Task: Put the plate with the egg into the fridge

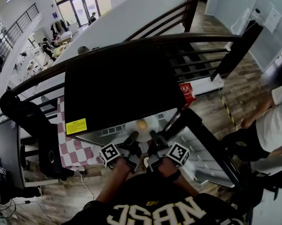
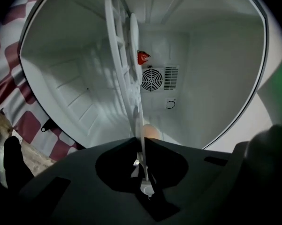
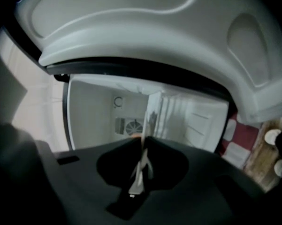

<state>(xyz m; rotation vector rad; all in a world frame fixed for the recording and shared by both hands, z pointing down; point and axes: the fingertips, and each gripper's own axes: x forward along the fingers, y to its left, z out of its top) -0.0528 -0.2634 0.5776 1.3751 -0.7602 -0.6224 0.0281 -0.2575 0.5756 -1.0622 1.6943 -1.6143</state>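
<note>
The thin white plate (image 1: pixel 156 123) carries one smooth, orange-tan egg (image 1: pixel 141 124).

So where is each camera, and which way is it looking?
Head view: on the person's head, looking down onto the fridge; forearms, left tool and right tool show.
Left gripper view: on the left tool, facing into the fridge; its jaws show, shut on the plate.
Right gripper view: on the right tool, facing into the fridge; its jaws grip the plate.
Shared: both gripper views see the back-wall fan.
</note>
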